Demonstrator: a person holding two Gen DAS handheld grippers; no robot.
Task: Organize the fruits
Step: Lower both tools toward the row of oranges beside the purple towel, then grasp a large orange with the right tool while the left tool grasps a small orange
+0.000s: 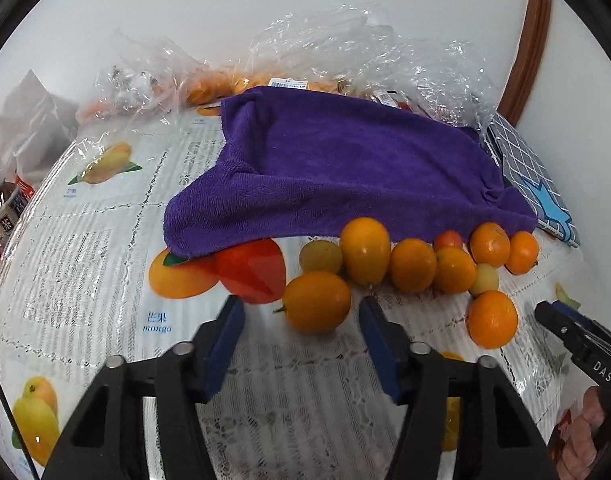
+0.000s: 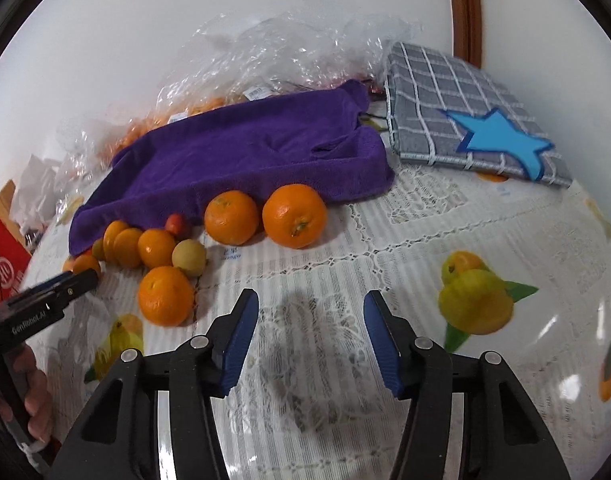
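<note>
Blue-padded fingers (image 1: 225,344) of the left gripper (image 1: 301,316) are standing wide apart low over the tabletop (image 1: 85,248), gripping nothing, with one small orange fruit (image 1: 317,302) sitting just ahead between their tips. Printed on the tabletop cover beside them, under a picture of a mango (image 1: 217,270), the word "mango" (image 1: 156,328) is showing in blue, with Chinese characters above it. At the right edge of the left wrist view the other gripper's black body is carrying the letters "DAS" (image 1: 603,371). In the right wrist view the left gripper's arm is reading "GenRoboLAI" (image 2: 27,325), as far as the blur allows.

Fingers (image 2: 239,344) of the right gripper (image 2: 310,314) are also spread wide and holding nothing, hovering over bare lace-patterned cover.

More fruit is lying in a loose row (image 1: 409,260) along the near edge of a purple towel (image 1: 337,172): small orange ones, a pale yellowish one (image 1: 484,279), a small reddish one (image 1: 448,240), and a lone orange (image 1: 492,319) sitting nearer the camera. Two larger oranges (image 2: 265,216) are resting side by side against the towel's edge in the right wrist view.

Behind the towel, crumpled clear plastic bags (image 1: 345,48) are holding more orange fruit, with white barcode labels (image 1: 289,83) too small to read. A grey checked cloth with a blue star (image 2: 501,140) is lying to the right of the towel. At the far left a bottle (image 1: 7,208) and a red box (image 2: 5,264) are carrying writing I cannot read.
</note>
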